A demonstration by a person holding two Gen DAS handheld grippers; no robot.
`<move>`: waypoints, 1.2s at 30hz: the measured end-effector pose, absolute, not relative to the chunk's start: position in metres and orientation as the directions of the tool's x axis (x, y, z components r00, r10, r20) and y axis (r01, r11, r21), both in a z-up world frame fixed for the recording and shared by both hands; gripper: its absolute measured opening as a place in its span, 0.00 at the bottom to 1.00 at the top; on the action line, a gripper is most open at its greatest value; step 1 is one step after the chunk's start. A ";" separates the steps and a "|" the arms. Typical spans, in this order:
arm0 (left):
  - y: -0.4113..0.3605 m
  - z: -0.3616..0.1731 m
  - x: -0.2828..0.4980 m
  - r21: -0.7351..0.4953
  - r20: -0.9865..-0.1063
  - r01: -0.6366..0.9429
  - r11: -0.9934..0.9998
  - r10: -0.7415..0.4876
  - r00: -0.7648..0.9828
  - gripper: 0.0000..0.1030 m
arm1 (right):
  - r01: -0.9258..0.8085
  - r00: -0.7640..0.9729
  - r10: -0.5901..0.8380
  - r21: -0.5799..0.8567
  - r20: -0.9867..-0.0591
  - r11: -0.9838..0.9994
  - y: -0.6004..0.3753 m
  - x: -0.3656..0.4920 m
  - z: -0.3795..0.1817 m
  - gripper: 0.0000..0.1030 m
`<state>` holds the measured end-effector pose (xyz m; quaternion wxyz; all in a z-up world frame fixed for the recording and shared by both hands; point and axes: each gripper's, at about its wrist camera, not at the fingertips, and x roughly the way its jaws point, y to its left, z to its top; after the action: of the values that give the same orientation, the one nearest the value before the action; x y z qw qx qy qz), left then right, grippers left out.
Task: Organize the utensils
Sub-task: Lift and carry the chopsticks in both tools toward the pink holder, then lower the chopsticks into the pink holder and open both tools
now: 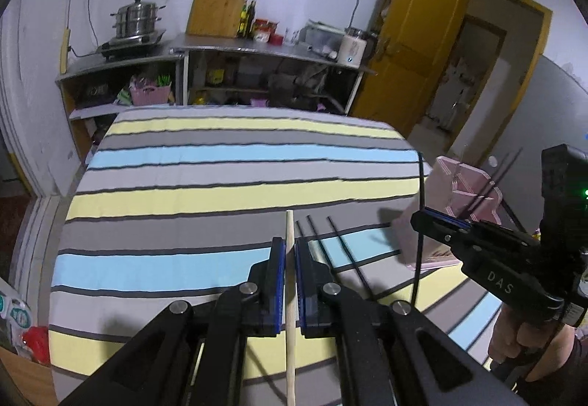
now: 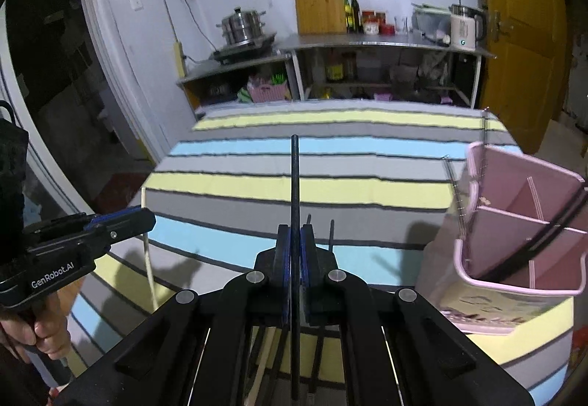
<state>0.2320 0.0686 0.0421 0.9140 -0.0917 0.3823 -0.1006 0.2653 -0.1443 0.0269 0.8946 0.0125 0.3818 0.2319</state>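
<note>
My left gripper (image 1: 289,244) is shut on a pale wooden chopstick (image 1: 290,259) that points away over the striped table. Just to its right, black chopsticks (image 1: 343,251) lie on the cloth. My right gripper (image 2: 294,233) is shut on a black chopstick (image 2: 294,178), held above the table. A pink divided holder (image 2: 474,207) stands at the table's right edge, to the right of both grippers, with dark thin rods or a cable crossing its compartments. Each view shows the other gripper: the right gripper (image 1: 441,222) near the holder (image 1: 463,193), and the left gripper (image 2: 139,218) with its wooden chopstick (image 2: 149,259).
The table wears a grey, yellow and blue striped cloth (image 1: 239,185). Behind it stand steel shelves (image 1: 257,49) with a steamer pot (image 1: 136,18), a cutting board (image 1: 218,3), bottles and a white kettle (image 1: 352,47). A yellow door (image 1: 415,31) is open at the right. A hand (image 2: 47,332) grips the left handle.
</note>
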 end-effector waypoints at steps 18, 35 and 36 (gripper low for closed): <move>0.032 0.099 0.206 -0.268 -0.612 0.215 0.939 -0.338 0.715 0.05 | -0.393 0.695 0.444 0.218 -0.566 0.893 -0.189 0.223 0.089 0.05; -0.069 0.144 0.247 -0.307 -0.556 0.364 0.879 -0.476 0.681 0.05 | -0.257 0.812 0.337 0.226 -0.477 0.940 -0.279 0.205 0.138 0.05; -0.072 0.149 0.251 -0.307 -0.548 0.368 0.878 -0.479 0.686 0.05 | -0.249 0.819 0.330 0.227 -0.469 0.941 -0.283 0.205 0.141 0.05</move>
<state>0.2515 -0.0724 0.1488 0.9140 -0.0866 0.3216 -0.2318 0.2054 -0.2829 0.1412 0.9506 0.0778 0.2590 0.1524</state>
